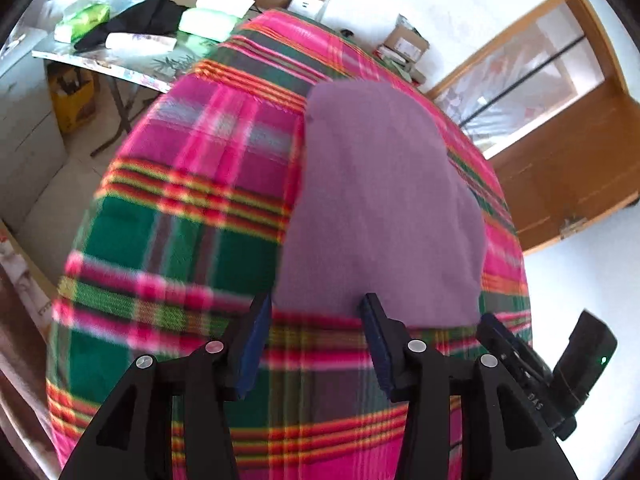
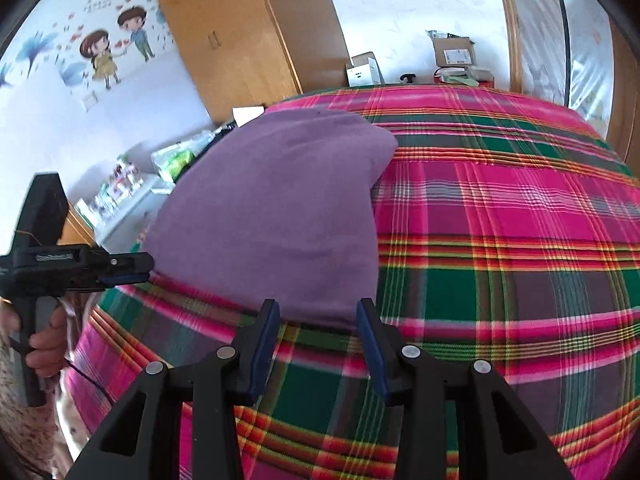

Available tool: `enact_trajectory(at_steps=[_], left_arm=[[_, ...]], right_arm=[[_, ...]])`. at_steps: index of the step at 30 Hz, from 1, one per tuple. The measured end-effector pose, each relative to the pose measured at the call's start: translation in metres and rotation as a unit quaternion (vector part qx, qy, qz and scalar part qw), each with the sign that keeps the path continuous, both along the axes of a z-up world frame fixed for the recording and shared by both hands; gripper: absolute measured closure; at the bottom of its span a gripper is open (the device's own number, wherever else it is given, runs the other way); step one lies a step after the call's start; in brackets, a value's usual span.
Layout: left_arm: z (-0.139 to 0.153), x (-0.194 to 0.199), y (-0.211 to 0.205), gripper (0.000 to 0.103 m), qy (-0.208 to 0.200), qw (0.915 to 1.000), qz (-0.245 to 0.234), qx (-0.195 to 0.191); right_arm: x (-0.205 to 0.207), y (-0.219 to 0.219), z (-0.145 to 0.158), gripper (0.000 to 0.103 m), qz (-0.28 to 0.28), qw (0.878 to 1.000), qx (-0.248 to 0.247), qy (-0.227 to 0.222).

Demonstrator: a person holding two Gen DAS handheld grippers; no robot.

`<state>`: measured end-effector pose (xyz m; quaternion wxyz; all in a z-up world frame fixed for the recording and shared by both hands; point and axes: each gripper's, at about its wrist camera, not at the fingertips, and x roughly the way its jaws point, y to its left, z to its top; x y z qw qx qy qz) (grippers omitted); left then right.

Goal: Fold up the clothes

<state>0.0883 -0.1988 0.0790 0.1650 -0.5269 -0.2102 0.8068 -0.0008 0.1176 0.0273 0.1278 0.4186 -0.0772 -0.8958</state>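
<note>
A folded purple garment (image 1: 380,192) (image 2: 272,208) lies flat on a bed covered by a pink, green and red plaid blanket (image 1: 192,208) (image 2: 500,240). My left gripper (image 1: 314,304) is open at the garment's near edge, its pads apart and pressing on nothing. My right gripper (image 2: 318,304) is also open, straddling the near edge at the garment's other corner without gripping it. In the left wrist view the right gripper (image 1: 486,320) shows at the lower right. In the right wrist view the left gripper (image 2: 146,266) shows at the left, held by a hand (image 2: 44,340).
A cluttered folding table (image 1: 120,52) with bags and dark cloth stands beyond the bed's far left corner, a yellow box (image 1: 74,100) under it. Cardboard boxes (image 2: 454,54) sit by the far wall. A wooden wardrobe (image 2: 240,40) and a wooden door frame (image 1: 560,120) flank the bed.
</note>
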Motion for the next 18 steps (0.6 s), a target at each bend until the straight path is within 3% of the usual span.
enact_trajectory(at_steps=[11, 13, 16, 18], left_arm=[[0.001, 0.027, 0.032, 0.054, 0.039, 0.9963, 0.002, -0.076], [-0.001, 0.029, 0.038, 0.054, 0.039, 0.996, -0.002, -0.081], [-0.003, 0.03, 0.047, 0.054, 0.044, 0.9937, 0.001, -0.103], [-0.005, 0.033, 0.052, 0.054, 0.051, 0.9913, 0.006, -0.121]], right_arm=[[0.01, -0.023, -0.01, 0.061, -0.004, 1.0, 0.019, -0.017], [0.011, -0.029, -0.011, 0.059, -0.002, 0.999, 0.027, -0.018], [0.012, -0.038, -0.013, 0.048, -0.005, 0.999, 0.046, -0.019], [0.014, -0.043, -0.013, 0.048, -0.009, 0.998, 0.062, -0.016]])
